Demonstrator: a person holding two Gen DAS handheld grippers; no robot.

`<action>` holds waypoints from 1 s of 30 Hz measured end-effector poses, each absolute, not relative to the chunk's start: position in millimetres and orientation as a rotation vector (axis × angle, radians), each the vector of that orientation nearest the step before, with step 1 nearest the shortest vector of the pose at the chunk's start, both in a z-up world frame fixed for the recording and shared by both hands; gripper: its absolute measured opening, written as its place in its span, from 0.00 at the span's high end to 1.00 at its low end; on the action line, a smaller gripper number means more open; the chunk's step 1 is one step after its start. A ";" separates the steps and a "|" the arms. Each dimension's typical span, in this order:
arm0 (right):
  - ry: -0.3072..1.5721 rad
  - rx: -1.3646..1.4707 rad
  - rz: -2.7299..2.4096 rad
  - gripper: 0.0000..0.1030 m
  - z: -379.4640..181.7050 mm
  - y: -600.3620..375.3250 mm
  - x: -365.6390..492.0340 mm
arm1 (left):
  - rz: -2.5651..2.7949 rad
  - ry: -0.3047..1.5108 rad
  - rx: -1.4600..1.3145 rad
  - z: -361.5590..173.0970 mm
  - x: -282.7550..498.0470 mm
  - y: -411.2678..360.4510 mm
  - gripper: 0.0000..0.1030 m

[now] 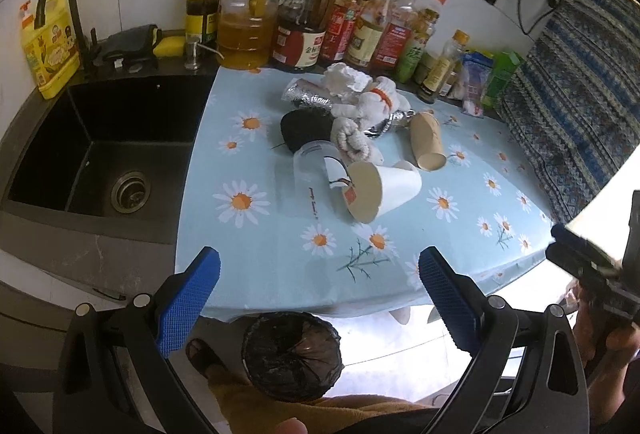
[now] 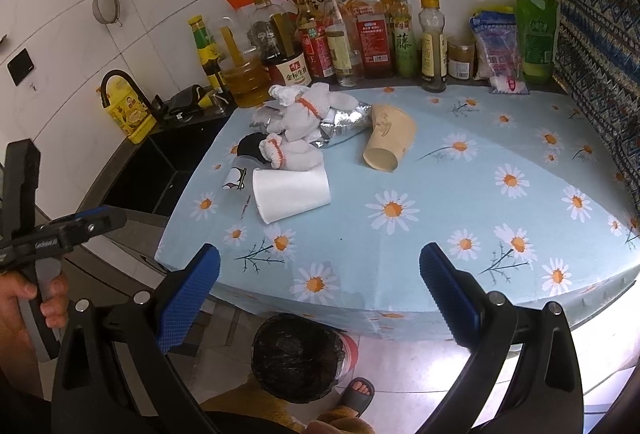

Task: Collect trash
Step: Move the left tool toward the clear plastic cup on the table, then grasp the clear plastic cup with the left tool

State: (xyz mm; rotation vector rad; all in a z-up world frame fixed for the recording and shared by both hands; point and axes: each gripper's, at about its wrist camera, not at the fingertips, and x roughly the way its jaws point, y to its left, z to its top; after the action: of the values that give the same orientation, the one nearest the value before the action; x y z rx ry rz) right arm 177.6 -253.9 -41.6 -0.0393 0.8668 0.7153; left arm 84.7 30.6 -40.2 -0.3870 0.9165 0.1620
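Daisy-printed blue tablecloth covers the counter I work over, beside a black sink. Nearest me, below the counter edge, stands a bin lined with a black bag, seen from above between my two tools. My left gripper hangs above that edge with its blue pads wide apart and nothing between them; my right gripper is likewise spread wide and empty. Farther in, the trash lies grouped on the cloth: a white paper cup on its side, touching a clear plastic cup with a printed label. Just behind these lie crumpled white tissues, some with orange marks, and a black object that I cannot identify, possibly a lid or a wad. A brown paper cup lies tipped over to their right, apart from the white one. Crumpled silver foil sits behind the tissues. Farthest, sauce and oil bottles line the tiled wall.
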 end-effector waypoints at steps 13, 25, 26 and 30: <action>0.935 -0.027 0.750 0.04 -68.0 -231.9 194.2 | 0.127 0.985 -0.557 -78.7 150.1 63.5 0.07; 1.029 -0.006 0.752 0.04 -93.2 -223.9 212.1 | 0.076 1.115 -0.721 -126.8 218.3 88.8 0.07; 1.039 -0.002 0.751 0.04 -95.8 -223.4 213.7 | 0.079 1.126 -0.715 -131.2 224.9 90.0 0.07; 1.061 0.010 0.746 0.04 -101.6 -223.4 217.7 | 0.088 1.150 -0.725 -143.5 241.2 96.3 0.07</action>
State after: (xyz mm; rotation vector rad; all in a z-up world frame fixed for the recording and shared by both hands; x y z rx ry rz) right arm 217.7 -223.4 -101.6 0.0097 1.0610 0.7455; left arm 241.2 96.3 -143.5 -0.7249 1.1498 0.0881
